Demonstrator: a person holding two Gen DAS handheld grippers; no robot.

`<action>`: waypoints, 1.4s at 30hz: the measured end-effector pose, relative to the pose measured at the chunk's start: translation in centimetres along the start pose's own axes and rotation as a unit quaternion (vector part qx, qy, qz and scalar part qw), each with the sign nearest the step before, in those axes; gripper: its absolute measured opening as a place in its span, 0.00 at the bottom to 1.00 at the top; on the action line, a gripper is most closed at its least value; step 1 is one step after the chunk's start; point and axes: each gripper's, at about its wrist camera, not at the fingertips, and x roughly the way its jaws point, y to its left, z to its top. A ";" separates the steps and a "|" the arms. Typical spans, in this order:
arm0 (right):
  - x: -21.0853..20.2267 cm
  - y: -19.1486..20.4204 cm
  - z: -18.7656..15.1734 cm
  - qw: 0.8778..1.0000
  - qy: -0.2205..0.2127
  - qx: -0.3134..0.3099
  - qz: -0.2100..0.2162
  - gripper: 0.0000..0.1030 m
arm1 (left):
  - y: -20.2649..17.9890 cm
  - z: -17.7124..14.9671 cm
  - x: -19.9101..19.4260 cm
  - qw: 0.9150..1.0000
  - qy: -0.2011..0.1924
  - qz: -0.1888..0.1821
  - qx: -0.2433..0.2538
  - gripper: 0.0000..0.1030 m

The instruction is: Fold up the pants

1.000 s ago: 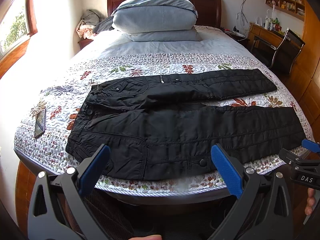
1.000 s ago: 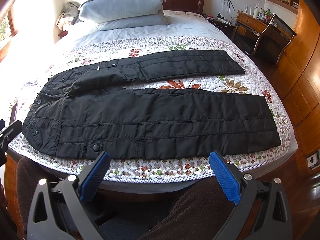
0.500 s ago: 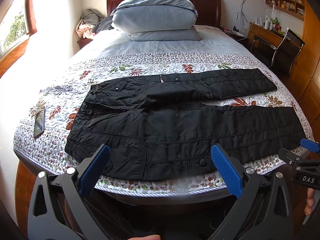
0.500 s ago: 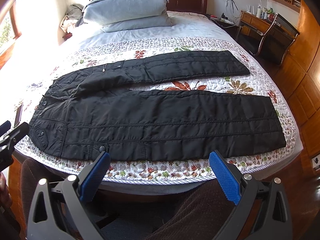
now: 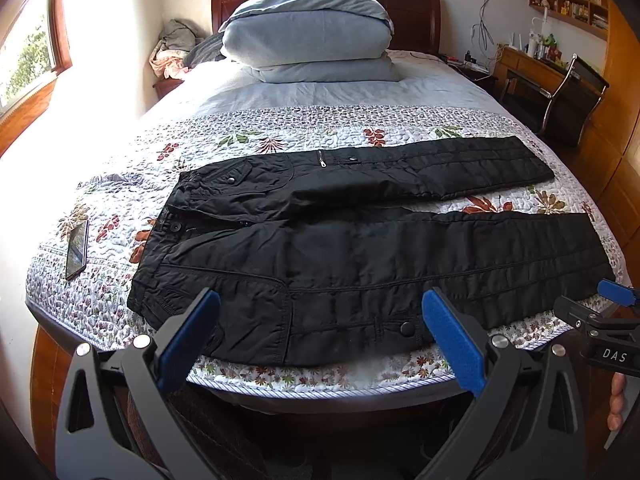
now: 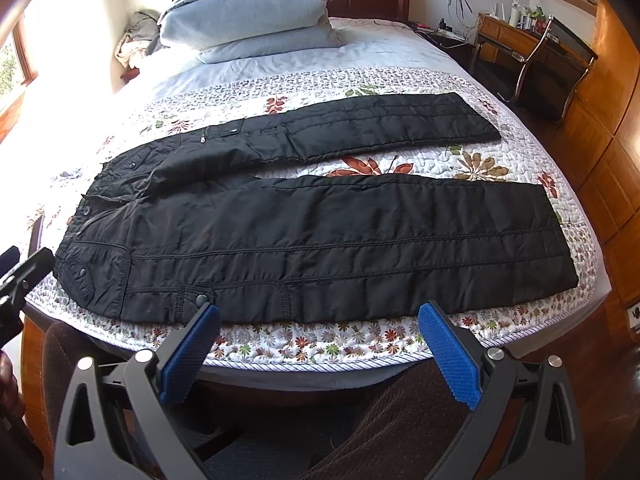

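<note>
Black padded pants [image 5: 360, 248] lie flat across the foot of the bed on the white floral quilt [image 5: 280, 128], and nothing is folded yet, as far as I can judge. Both legs are spread apart in a narrow V, with a strip of quilt showing between them toward the cuffs. That means every fold is ahead of me: one leg over the other, then the length doubled up.

The long axis runs side to side across the bed, roughly along its near edge. The waistband [image 5: 168, 220] points to my left, the cuffs to my right. The near leg [image 6: 360, 248] lies close to the quilt's border, just in front of me; the far leg [image 6: 340, 128] angles a little away toward the stack of pale blue pillows [image 5: 308, 36].

My left gripper [image 5: 320, 336] hangs at the bed's edge, blue pads spread wide, holding nothing, lined up over the near hip and its snap pocket. My right gripper [image 6: 318, 344] is spread wide as well, empty, just short of the near leg's lower seam and not touching cloth.

A dark phone [image 5: 77, 250] lies on the quilt left of the waistband, well clear of the fabric. My guess: the outer seam of the near leg is the first thing to pinch.
</note>
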 end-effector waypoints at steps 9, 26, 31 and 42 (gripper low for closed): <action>1.2 -2.1 1.0 0.999 -0.011 0.040 -0.001 0.97 | -0.2 0.8 1.4 1.000 0.004 -0.006 0.006 0.98; 7.8 -8.8 7.1 0.994 0.018 0.024 -0.104 0.97 | 29.4 12.7 25.5 0.929 0.240 -0.033 -0.279 0.98; 12.2 -7.8 9.2 0.992 0.040 -0.014 -0.119 0.97 | 34.2 14.6 33.8 0.916 0.306 -0.004 -0.260 0.97; 18.7 -5.2 12.1 0.988 0.053 -0.102 -0.106 0.97 | 31.4 16.8 39.5 0.915 0.321 -0.052 -0.237 0.58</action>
